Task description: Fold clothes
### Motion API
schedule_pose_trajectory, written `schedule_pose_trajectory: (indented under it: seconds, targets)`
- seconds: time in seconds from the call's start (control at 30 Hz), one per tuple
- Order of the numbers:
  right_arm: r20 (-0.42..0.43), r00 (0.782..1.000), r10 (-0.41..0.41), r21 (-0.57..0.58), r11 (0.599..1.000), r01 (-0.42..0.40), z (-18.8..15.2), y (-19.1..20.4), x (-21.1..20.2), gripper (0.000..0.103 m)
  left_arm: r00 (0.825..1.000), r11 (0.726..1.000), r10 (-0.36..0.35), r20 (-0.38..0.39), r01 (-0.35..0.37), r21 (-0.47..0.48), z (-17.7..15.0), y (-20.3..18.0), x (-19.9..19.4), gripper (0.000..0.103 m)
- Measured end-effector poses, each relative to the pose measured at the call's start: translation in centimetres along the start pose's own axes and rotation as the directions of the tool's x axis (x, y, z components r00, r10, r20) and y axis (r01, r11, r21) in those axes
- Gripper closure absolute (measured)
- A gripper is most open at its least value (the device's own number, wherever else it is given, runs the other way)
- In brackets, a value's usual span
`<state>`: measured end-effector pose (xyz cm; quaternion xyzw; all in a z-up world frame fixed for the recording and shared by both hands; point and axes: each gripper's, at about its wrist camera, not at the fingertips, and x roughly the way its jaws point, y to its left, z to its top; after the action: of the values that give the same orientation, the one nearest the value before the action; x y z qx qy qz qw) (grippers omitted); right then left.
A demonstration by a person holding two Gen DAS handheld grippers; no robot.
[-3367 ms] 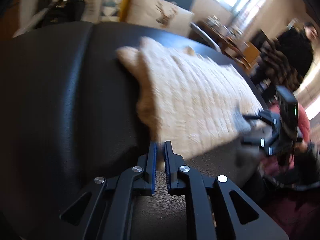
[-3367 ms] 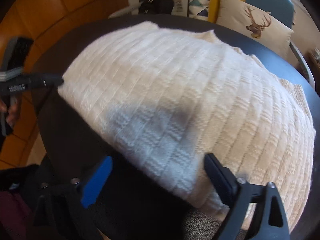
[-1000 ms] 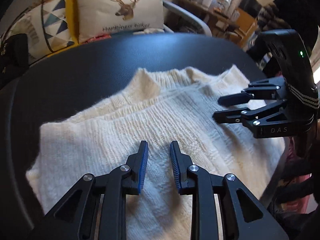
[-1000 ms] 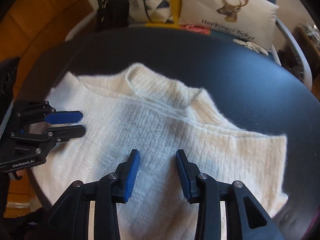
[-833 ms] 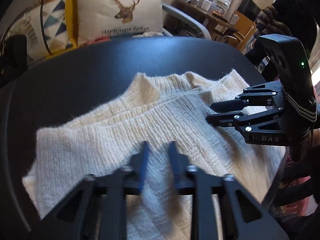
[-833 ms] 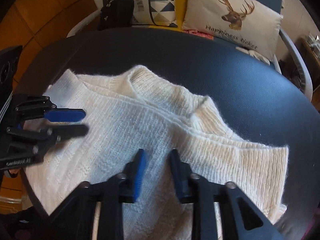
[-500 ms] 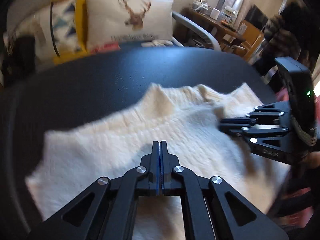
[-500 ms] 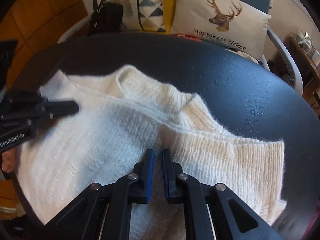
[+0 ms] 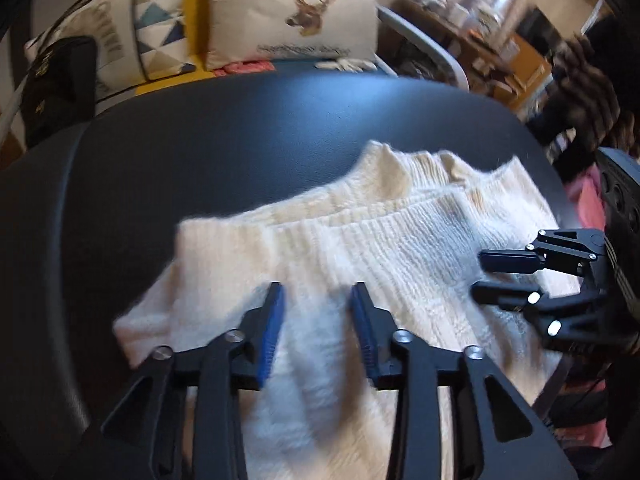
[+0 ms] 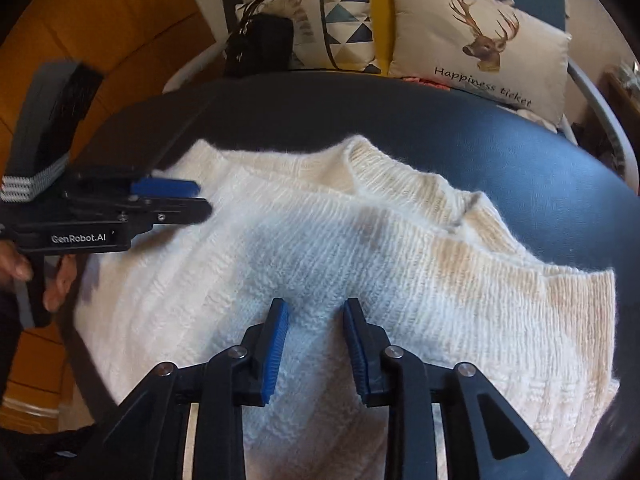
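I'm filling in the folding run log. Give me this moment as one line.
task: fold clothes | sweater folded on black table | left gripper jaws opening, nothing gripped | right gripper jaws opening, nothing gripped

Your sweater near hem cut off by bottom edge; cluttered shelf behind you too blurred.

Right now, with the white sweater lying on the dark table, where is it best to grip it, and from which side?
Probably the free ribbed edge at the sweater's right corner, approached from the right over bare table. That edge lies loose and reachable. The right hand-held gripper, jaws opening, empty, hovers mid-panel, where flat knit gives little to pinch.
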<state>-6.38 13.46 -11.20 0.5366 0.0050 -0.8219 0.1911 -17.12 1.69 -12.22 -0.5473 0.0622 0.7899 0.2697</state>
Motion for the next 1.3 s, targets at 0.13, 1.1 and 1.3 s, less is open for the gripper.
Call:
schedule_pose_trajectory:
  seconds: [0.13,1.1,1.3]
  targets:
    - [0.008,1.000,-0.012,-0.022,1.000,0.013,-0.2,0.5,-0.1,0.073,0.995,0.993,0.079,0.060,-0.084,0.085,-0.4,-2.1,0.8,0.092]
    - [0.073,0.997,0.022,-0.001,1.000,-0.022,1.2,-0.7,-0.3,0.079,0.966,0.987,0.137,0.221,-0.115,-0.109,-1.2,2.1,-0.9,0.078]
    - [0.062,0.991,-0.120,0.085,0.990,0.114,2.7,-2.8,-0.6,0.080,0.962,0.978,0.122,0.244,-0.075,-0.194,-1.4,3.0,-1.6,0.077]
